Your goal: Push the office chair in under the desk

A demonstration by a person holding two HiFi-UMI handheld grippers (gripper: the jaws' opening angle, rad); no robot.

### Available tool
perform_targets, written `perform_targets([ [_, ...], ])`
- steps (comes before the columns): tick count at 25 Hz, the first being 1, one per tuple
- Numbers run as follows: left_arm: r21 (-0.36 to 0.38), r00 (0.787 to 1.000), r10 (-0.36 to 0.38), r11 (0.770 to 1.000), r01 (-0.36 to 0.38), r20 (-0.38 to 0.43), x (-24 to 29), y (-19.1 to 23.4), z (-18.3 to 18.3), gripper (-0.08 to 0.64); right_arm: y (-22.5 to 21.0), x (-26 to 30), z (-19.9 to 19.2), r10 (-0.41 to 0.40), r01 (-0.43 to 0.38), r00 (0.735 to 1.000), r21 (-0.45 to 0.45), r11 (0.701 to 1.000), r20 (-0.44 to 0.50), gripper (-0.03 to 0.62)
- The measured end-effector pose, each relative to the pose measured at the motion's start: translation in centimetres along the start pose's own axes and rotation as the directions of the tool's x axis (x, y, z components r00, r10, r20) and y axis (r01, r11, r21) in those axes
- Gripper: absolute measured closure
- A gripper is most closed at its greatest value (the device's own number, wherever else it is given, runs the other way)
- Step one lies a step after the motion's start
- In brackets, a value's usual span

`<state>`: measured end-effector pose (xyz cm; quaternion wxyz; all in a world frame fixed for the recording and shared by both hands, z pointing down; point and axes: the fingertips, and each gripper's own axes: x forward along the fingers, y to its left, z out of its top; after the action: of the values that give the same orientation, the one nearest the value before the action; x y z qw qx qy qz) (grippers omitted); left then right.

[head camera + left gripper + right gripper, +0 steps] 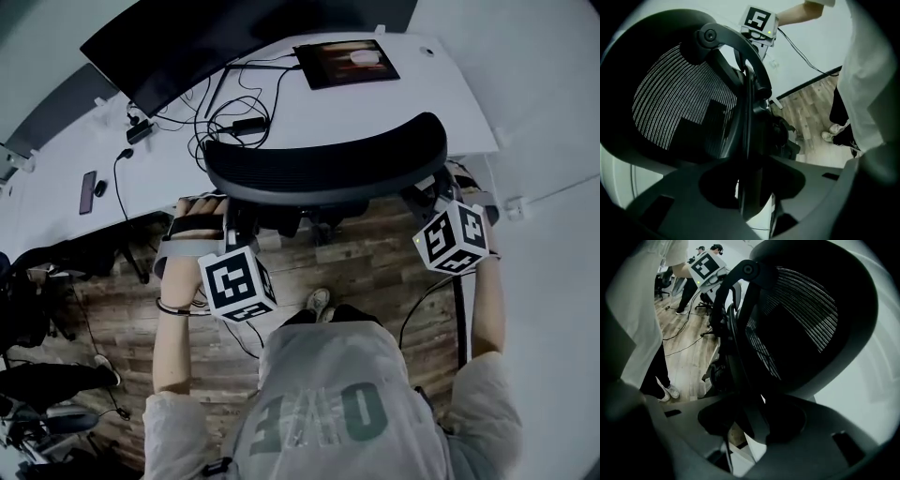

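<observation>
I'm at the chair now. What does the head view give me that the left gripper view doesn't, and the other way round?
Head view only: the monitor, the cables and the phone on the desk. Left gripper view only: the rear spine and pivot bolt behind the back, seen side-on. Both: the chair backrest, the wooden floor and the person's shoe.
</observation>
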<state>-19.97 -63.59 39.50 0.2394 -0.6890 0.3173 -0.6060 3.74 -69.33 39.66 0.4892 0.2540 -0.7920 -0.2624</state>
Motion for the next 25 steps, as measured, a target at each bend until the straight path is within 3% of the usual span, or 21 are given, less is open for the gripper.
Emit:
perform_targets([
  [9, -0.053, 0.999, 0.022, 0.998, -0.025, -0.047, 0.4, 0.1, -0.7, 0.394, 0.6, 0.4, 0.3, -0.013, 0.014, 0.998, -0.004, 1.000, 0.057, 0.425],
  [12, -0.137, 0.999, 0.032, 0.990, -0.032, -0.006, 0.1, 0.0, -0.8, 0.392, 0.4, 0.0, 0.5, -0.016, 0.012, 0.998, 0.054, 0.998, 0.062, 0.422],
  [14, -0.202, 0.998, 0.062, 0.978, -0.059, 0.006, -0.8, 0.5, -0.8, 0.392, -0.8, -1.5, 0.9, -0.086, 0.076, 0.992, 0.109, 0.991, 0.092, 0.376],
  [17, -0.279, 0.985, 0.166, 0.949, -0.149, 0.039, -3.9, 2.0, -0.4, 0.393, -3.3, -5.8, 2.8, -0.195, 0.153, 0.958, 0.202, 0.967, 0.211, 0.376],
  [19, -0.363, 0.963, 0.252, 0.909, -0.202, 0.094, -6.8, 2.8, 0.5, 0.393, -4.0, -9.1, 5.0, -0.202, 0.133, 0.929, 0.229, 0.964, 0.311, 0.376],
  [20, -0.423, 0.943, 0.308, 0.876, -0.232, 0.123, -8.3, 3.1, 1.1, 0.397, -4.2, -10.9, 6.3, -0.208, 0.125, 0.907, 0.238, 0.963, 0.366, 0.376],
  [21, -0.493, 0.915, 0.377, 0.829, -0.264, 0.144, -9.9, 3.4, 1.9, 0.425, -4.3, -12.7, 7.4, -0.236, 0.123, 0.873, 0.276, 0.953, 0.427, 0.377],
  [22, -0.567, 0.879, 0.450, 0.770, -0.294, 0.155, -11.4, 3.8, 2.7, 0.493, -4.5, -14.5, 8.5, -0.292, 0.112, 0.821, 0.363, 0.925, 0.490, 0.380],
  [24, -0.687, 0.806, 0.571, 0.650, -0.325, 0.158, -13.8, 4.3, 4.5, 0.531, -4.1, -17.2, 9.8, -0.428, 0.030, 0.700, 0.576, 0.817, 0.571, 0.434],
  [25, -0.737, 0.776, 0.611, 0.596, -0.319, 0.158, -14.4, 4.2, 5.3, 0.541, -3.4, -17.8, 10.0, -0.473, -0.013, 0.661, 0.639, 0.769, 0.583, 0.486],
])
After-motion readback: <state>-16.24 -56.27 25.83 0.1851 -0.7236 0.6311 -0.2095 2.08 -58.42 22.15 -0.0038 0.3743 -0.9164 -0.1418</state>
